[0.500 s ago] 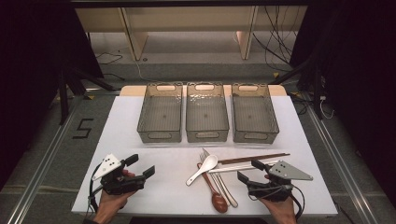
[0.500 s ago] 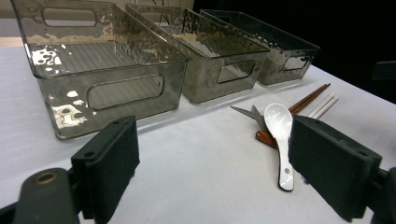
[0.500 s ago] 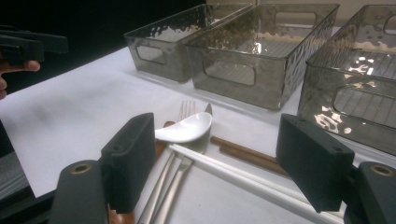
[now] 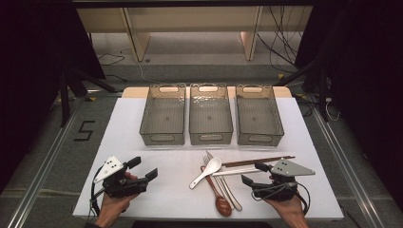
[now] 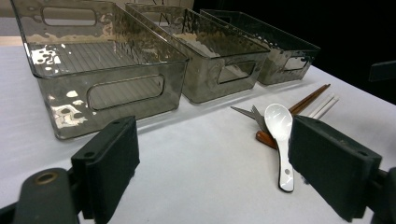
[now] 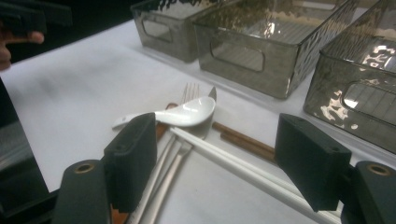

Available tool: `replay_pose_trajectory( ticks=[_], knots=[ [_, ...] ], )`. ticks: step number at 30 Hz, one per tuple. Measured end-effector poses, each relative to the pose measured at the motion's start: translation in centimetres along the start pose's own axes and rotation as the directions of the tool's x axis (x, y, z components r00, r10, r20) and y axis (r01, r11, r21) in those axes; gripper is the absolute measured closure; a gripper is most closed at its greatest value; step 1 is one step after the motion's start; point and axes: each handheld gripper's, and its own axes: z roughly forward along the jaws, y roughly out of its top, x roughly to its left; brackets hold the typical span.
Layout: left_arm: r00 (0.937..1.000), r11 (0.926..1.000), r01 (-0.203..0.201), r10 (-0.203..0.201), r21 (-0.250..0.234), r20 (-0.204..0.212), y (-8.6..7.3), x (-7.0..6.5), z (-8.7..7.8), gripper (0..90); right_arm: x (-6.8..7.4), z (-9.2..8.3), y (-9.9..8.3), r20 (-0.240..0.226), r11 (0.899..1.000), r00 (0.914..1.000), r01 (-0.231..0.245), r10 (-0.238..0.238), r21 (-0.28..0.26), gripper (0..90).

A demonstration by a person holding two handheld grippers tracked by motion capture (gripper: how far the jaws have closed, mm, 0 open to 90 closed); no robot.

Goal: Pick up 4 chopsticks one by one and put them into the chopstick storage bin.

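Observation:
A pile of cutlery lies on the white table (image 4: 176,164) at front centre. It holds a white ceramic spoon (image 4: 207,171) (image 5: 279,126) (image 6: 182,114), a brown wooden spoon (image 4: 222,204), a metal fork (image 6: 189,88), brown chopsticks (image 4: 259,161) (image 6: 243,140) and white chopsticks (image 4: 235,172) (image 6: 233,161). My left gripper (image 4: 143,167) (image 5: 215,172) is open at the front left, well left of the pile, with nothing between its jaws. My right gripper (image 4: 253,173) (image 6: 215,168) is open just right of the pile, low over the white chopsticks and not gripping them.
Three smoky see-through bins stand side by side behind the cutlery: left (image 4: 162,138), middle (image 4: 211,138), right (image 4: 260,140). All three look empty. Bare white tabletop lies between the left gripper and the pile. The table's front edge is close under both hands.

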Motion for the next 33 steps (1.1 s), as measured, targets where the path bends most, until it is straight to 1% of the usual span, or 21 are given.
replay_pose_trajectory(
  ticks=[6,7,10,11,12,13,14,16,17,18,20,21,23,24,25,26,27,29,30,32,33],
  knots=[
    [1.0000,1.0000,0.002,-0.002,0.004,-0.001,0.0,0.0,0.1,15.9,-0.6,-0.4,1.2,-0.024,0.995,0.9978,0.063,-0.062,0.071,31.5],
    [1.0000,1.0000,0.003,-0.003,0.004,0.000,0.0,0.0,0.1,15.9,-0.9,-0.5,1.6,-0.033,0.991,0.9960,0.086,-0.083,0.102,31.8],
    [1.0000,1.0000,0.003,-0.003,0.005,-0.002,0.0,0.0,0.1,15.9,-1.2,-0.5,2.0,-0.044,0.987,0.9946,0.099,-0.094,0.129,32.3],
    [1.0000,1.0000,0.007,-0.007,0.003,-0.002,0.0,0.0,0.2,15.9,-1.5,-0.4,2.4,-0.050,0.980,0.9922,0.121,-0.114,0.159,32.7],
    [1.0000,1.0000,0.008,-0.008,0.003,-0.002,0.0,0.0,0.2,15.9,-1.5,-0.4,2.4,-0.050,0.980,0.9922,0.121,-0.114,0.159,32.7],
    [1.0000,1.0000,0.005,-0.005,0.006,-0.001,0.0,0.0,0.2,15.9,-1.8,-0.1,2.7,-0.053,0.971,0.9893,0.144,-0.136,0.191,33.2],
    [1.0000,1.0000,0.008,-0.008,0.004,-0.002,0.0,0.0,0.2,15.9,-1.8,-0.1,2.7,-0.053,0.971,0.9893,0.144,-0.136,0.191,33.2],
    [1.0000,1.0000,0.002,-0.002,0.009,0.000,0.0,0.0,0.2,15.9,-2.0,0.3,3.0,-0.062,0.960,0.9861,0.165,-0.155,0.228,34.5],
    [1.0000,1.0000,0.003,-0.003,0.009,-0.002,0.0,0.0,0.2,15.9,-2.2,0.7,3.3,-0.065,0.949,0.9823,0.186,-0.175,0.256,36.2],
    [1.0000,1.0000,0.003,-0.003,0.009,-0.003,0.0,0.0,0.2,15.9,-2.2,0.7,3.3,-0.065,0.949,0.9823,0.186,-0.175,0.256,36.2],
    [1.0000,1.0000,0.004,-0.004,0.005,-0.004,0.0,0.0,0.2,15.9,-2.5,1.1,3.4,-0.075,0.938,0.9791,0.203,-0.189,0.282,37.5],
    [1.0000,1.0000,0.005,-0.005,0.005,-0.004,0.0,0.0,0.2,15.9,-2.8,1.7,3.5,-0.084,0.922,0.9757,0.219,-0.202,0.319,38.3],
    [1.0000,1.0000,0.004,-0.004,0.005,-0.003,0.0,0.0,0.2,15.9,-3.0,2.3,3.4,-0.089,0.905,0.9709,0.239,-0.222,0.351,40.6],
    [1.0000,1.0000,0.003,-0.003,0.006,-0.003,0.0,0.0,0.2,15.9,-3.0,2.3,3.4,-0.089,0.905,0.9709,0.239,-0.222,0.351,40.6],
    [1.0000,1.0000,-0.001,0.001,0.010,-0.002,0.0,0.0,0.2,15.9,-3.0,2.9,3.4,-0.102,0.891,0.9681,0.250,-0.229,0.380,40.9],
    [1.0000,0.9999,-0.002,0.002,0.010,-0.002,0.0,0.0,0.2,15.9,-3.1,3.2,3.3,-0.109,0.882,0.9648,0.263,-0.239,0.390,41.7],
    [1.0000,0.9999,-0.003,0.003,0.011,-0.001,0.0,0.0,0.2,15.9,-3.1,3.2,3.3,-0.109,0.882,0.9648,0.263,-0.239,0.390,41.7],
    [1.0000,0.9999,-0.003,0.003,0.010,-0.002,0.0,0.0,0.2,15.9,-3.2,3.6,3.2,-0.128,0.867,0.9608,0.277,-0.246,0.413,43.8],
    [1.0000,0.9999,-0.002,0.002,0.010,-0.002,0.0,0.0,0.2,15.9,-3.4,4.0,3.1,-0.140,0.854,0.9570,0.290,-0.254,0.433,45.4],
    [1.0000,0.9999,-0.001,0.001,0.010,-0.003,0.0,0.0,0.2,15.9,-3.5,4.4,3.0,-0.153,0.840,0.9534,0.302,-0.260,0.452,47.1],
    [1.0000,0.9999,0.000,0.000,0.010,-0.002,0.0,0.0,0.2,15.9,-3.5,4.4,3.0,-0.153,0.840,0.9534,0.302,-0.260,0.452,47.1]
  ],
)
